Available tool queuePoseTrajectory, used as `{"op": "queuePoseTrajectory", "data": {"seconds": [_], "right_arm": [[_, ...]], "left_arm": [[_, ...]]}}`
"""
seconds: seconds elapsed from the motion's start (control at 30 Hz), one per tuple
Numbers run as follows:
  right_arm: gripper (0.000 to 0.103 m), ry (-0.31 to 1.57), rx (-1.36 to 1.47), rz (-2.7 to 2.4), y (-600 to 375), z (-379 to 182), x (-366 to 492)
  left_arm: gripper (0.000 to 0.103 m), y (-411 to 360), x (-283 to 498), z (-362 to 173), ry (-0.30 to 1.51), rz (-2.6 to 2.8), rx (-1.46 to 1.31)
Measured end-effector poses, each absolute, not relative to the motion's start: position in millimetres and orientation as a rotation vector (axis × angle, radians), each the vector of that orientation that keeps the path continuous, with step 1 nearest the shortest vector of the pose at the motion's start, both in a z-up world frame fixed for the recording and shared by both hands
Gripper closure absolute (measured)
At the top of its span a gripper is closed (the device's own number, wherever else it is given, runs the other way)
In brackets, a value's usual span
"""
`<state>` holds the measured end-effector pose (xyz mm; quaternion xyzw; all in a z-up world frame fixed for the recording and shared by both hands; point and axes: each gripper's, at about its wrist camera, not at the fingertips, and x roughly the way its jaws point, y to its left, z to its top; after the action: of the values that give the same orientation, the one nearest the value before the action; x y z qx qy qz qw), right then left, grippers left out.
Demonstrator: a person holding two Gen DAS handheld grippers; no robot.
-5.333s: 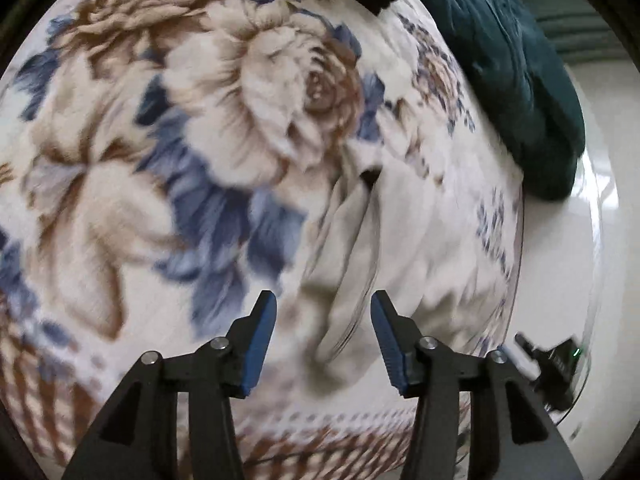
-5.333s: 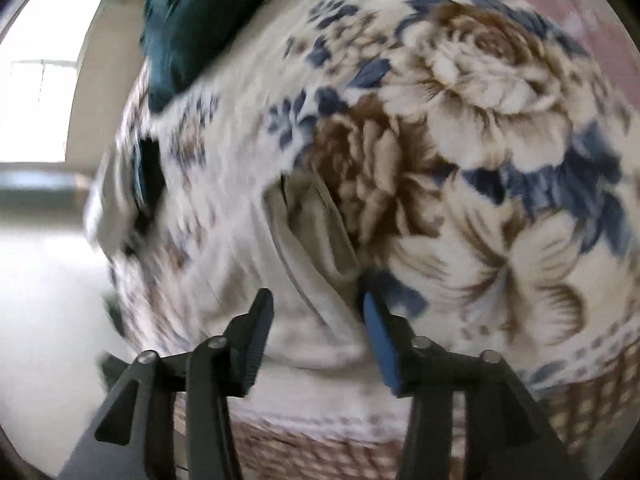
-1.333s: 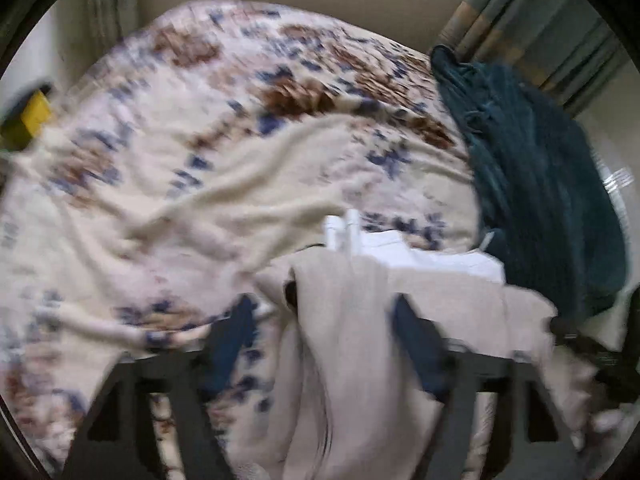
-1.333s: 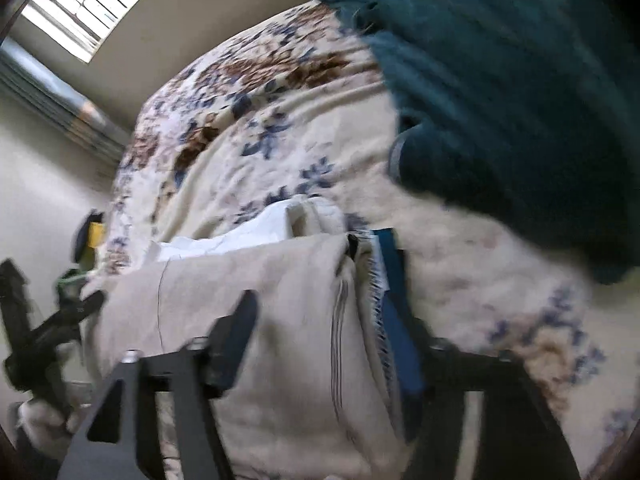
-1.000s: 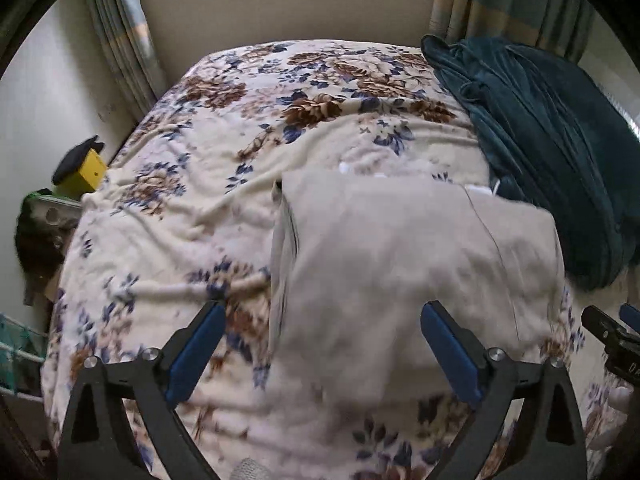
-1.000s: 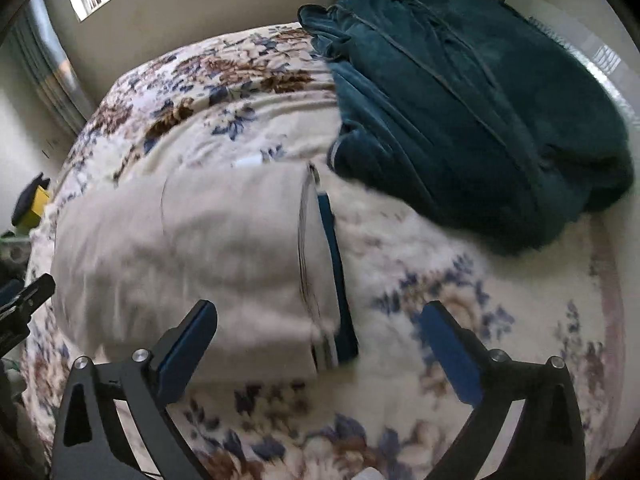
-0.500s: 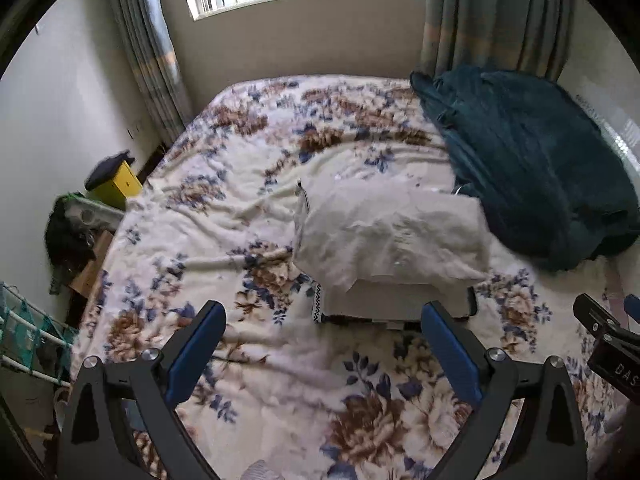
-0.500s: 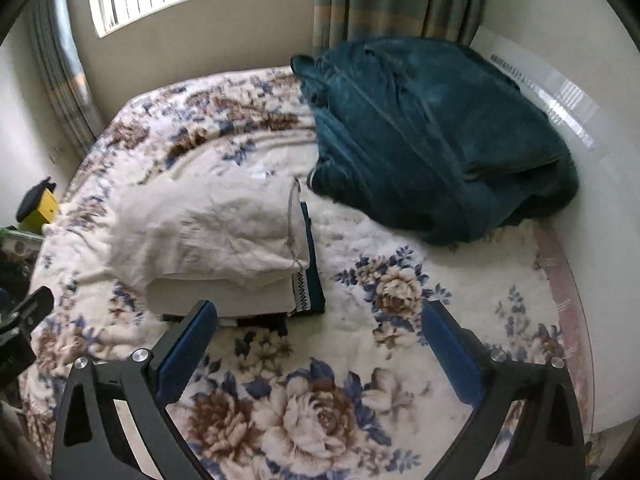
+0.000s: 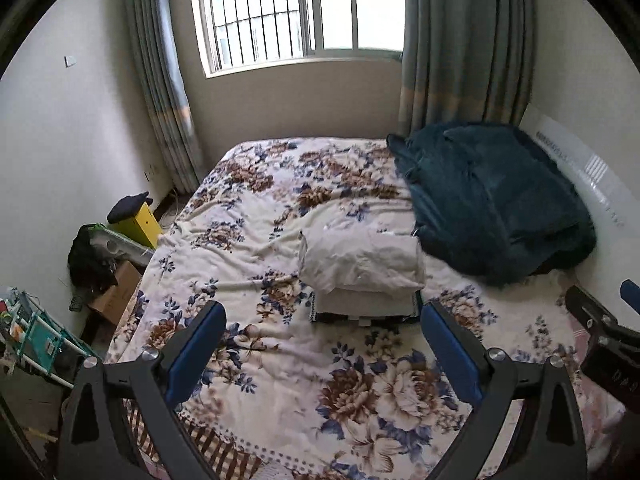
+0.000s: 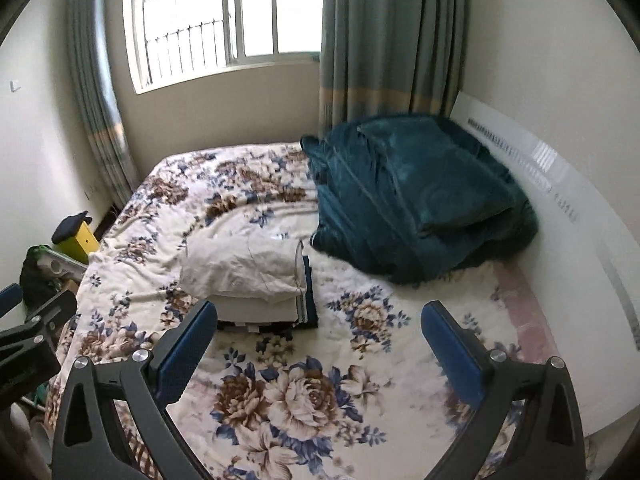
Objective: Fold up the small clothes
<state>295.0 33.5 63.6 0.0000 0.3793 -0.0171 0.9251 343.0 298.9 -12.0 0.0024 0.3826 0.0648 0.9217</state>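
Note:
A folded beige garment (image 9: 360, 260) lies on top of a small stack of folded clothes (image 9: 362, 306) in the middle of the floral bed (image 9: 280, 360). It also shows in the right wrist view (image 10: 240, 270), on the stack (image 10: 272, 312). My left gripper (image 9: 320, 354) is wide open and empty, held back well above the bed's near end. My right gripper (image 10: 318, 354) is wide open and empty, likewise far back from the stack. Part of the right gripper shows at the left view's right edge (image 9: 600, 328).
A dark teal blanket (image 9: 492, 200) is heaped at the bed's far right by the white wall panel (image 9: 580, 172). A window with curtains (image 9: 280, 12) is behind. A yellow box (image 9: 140, 220), bags and a rack (image 9: 36, 336) stand left of the bed.
Both grippers let go of the beige garment on the stack, opened wide, and pulled up and back from the bed, so the whole room now shows.

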Motion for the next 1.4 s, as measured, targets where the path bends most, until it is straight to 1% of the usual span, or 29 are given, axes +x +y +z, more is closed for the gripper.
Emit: {"op": "queuePoseTrajectory", "data": {"seconds": [0.1, 0.23, 0.4, 0.43, 0.67, 1.0, 1.4], "right_arm": [[0.0, 0.75, 0.001, -0.027, 27.2, 92.4, 264.1], [0.0, 0.724, 0.002, -0.026, 21.2, 114.7, 235.4], [0.0, 0.715, -0.005, -0.012, 23.1, 130.6, 212.3], [0.0, 0.714, -0.008, -0.012, 23.9, 131.6, 210.6], [0.0, 0.742, -0.011, 0.002, 25.0, 135.0, 213.0], [0.0, 0.792, -0.016, 0.033, 32.7, 134.2, 228.9], [0.0, 0.805, -0.011, 0.028, 33.6, 131.5, 236.5]], "left_arm": [[0.003, 294.1, 320.9, 6.2, 0.772, 0.116, -0.019], [0.003, 290.1, 299.8, 18.1, 0.755, 0.111, -0.017], [0.003, 291.1, 283.6, 24.6, 0.751, 0.125, -0.014], [0.0, 292.3, 283.1, 24.9, 0.753, 0.128, -0.017], [0.0, 299.5, 284.5, 23.1, 0.816, 0.16, -0.035], [0.0, 295.9, 281.9, 29.8, 0.812, 0.166, -0.016], [0.0, 297.7, 287.7, 25.8, 0.836, 0.167, -0.003]]}}
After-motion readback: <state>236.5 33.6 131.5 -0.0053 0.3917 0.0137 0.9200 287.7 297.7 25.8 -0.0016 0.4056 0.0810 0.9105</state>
